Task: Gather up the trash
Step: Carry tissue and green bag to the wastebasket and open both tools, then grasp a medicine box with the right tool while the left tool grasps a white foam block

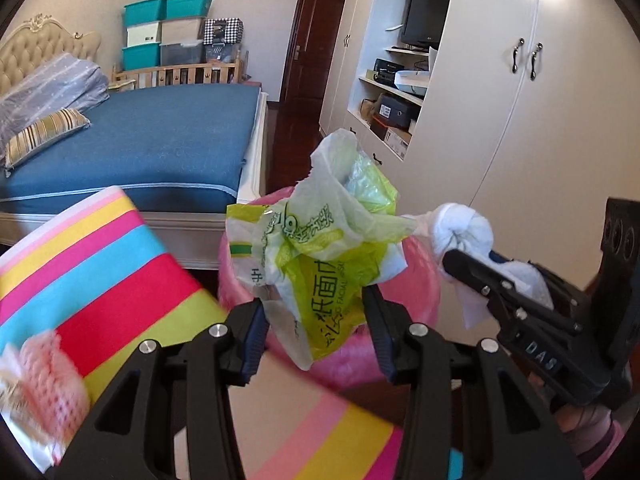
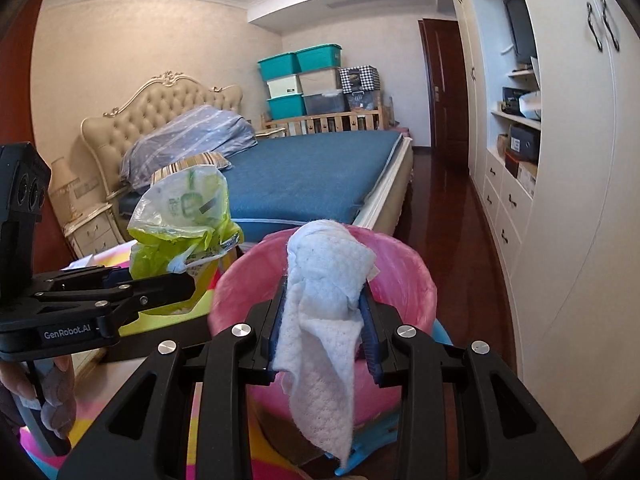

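My left gripper [image 1: 316, 320] is shut on a crumpled green and white plastic tissue wrapper [image 1: 316, 248], held just above the near rim of a bin with a pink liner [image 1: 416, 280]. In the right wrist view that wrapper [image 2: 184, 216] sticks up from the left gripper [image 2: 188, 286] at the left, beside the bin [image 2: 400, 264]. My right gripper [image 2: 324, 316] is shut on a crumpled white paper tissue [image 2: 328, 272] that hangs down over the bin's mouth. The left wrist view shows the right gripper [image 1: 460, 264] at the right with the white tissue [image 1: 464, 232] bunched at its tips.
A rainbow-striped cloth surface [image 1: 100, 260] lies to the left of the bin, with a blurred red and white netted item [image 1: 44, 372] on it. Behind stand a blue bed [image 1: 140, 140] and a white wardrobe [image 1: 500, 120]. Dark wooden floor [image 2: 452, 200] runs between them.
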Available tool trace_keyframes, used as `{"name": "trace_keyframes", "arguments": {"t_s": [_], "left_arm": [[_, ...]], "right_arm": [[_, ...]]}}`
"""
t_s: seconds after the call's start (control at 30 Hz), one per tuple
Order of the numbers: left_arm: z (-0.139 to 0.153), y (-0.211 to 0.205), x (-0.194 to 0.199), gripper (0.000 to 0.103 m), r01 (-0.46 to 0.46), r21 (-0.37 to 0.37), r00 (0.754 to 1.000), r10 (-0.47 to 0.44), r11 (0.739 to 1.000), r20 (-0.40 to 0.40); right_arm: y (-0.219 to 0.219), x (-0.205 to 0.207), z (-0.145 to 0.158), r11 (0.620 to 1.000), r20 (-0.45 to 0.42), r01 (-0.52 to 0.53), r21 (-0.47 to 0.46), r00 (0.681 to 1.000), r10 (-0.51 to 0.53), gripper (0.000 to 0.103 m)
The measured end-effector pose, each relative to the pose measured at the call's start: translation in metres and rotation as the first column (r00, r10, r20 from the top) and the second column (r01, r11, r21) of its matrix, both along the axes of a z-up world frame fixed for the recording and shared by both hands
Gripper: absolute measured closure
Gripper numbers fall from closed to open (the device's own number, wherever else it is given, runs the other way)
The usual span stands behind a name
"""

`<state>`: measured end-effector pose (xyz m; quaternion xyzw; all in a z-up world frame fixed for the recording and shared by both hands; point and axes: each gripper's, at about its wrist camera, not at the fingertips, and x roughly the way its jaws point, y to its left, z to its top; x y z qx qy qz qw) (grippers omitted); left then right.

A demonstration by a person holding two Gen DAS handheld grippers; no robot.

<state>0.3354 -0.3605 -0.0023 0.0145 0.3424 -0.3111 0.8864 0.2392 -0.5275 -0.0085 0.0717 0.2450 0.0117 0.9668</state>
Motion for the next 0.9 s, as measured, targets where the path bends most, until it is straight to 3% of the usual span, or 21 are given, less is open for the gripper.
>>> {"name": "trace_keyframes", "arguments": {"t_s": [0.07, 0.1, 0.13, 0.17, 0.2, 0.4, 0.47, 0.67, 0.9], "left_arm": [[0.000, -0.007, 0.010, 0.056, -0.001, -0.015, 1.000, 0.001, 1.000, -0.014], [0.001, -0.010, 0.016, 0.054, 0.003, -0.031, 1.000, -0.003, 1.000, -0.018], [0.002, -0.011, 0.019, 0.044, -0.001, -0.030, 1.000, 0.001, 1.000, -0.017], [0.002, -0.012, 0.022, 0.033, -0.016, -0.022, 1.000, 0.016, 1.000, -0.011], [0.004, -0.010, 0.023, 0.031, -0.058, -0.003, 0.998, 0.058, 0.998, 0.010], [0.015, 0.009, 0.009, 0.012, -0.141, 0.051, 0.987, 0.137, 0.989, 0.083], [0.021, 0.020, -0.006, 0.006, -0.160, 0.094, 0.979, 0.146, 0.983, 0.144], [0.043, 0.059, -0.057, 0.005, -0.189, 0.163, 0.946, 0.135, 0.968, 0.295], [0.065, 0.146, -0.093, 0.005, -0.275, 0.095, 0.923, 0.234, 0.957, 0.306]], "right_arm": [[-0.004, 0.013, -0.002, 1.000, -0.005, -0.006, 0.000, 1.000, 0.006, 0.066], [-0.005, 0.019, -0.004, 1.000, -0.009, -0.010, -0.003, 1.000, 0.010, 0.059], [-0.006, 0.023, -0.005, 1.000, -0.014, -0.007, -0.012, 1.000, 0.007, 0.053], [-0.007, 0.027, -0.005, 1.000, -0.017, -0.005, -0.020, 1.000, 0.005, 0.041], [-0.007, 0.028, -0.005, 1.000, -0.013, 0.002, -0.030, 1.000, -0.002, 0.037], [-0.010, 0.010, 0.004, 0.999, 0.012, 0.010, -0.048, 1.000, -0.010, 0.037], [-0.009, 0.000, 0.010, 0.999, 0.021, 0.007, -0.053, 1.000, -0.006, 0.037], [0.024, -0.041, 0.034, 0.995, 0.064, -0.023, -0.096, 0.998, 0.029, 0.022], [0.081, -0.074, 0.040, 0.991, 0.083, -0.087, -0.105, 0.992, 0.096, 0.018]]}}
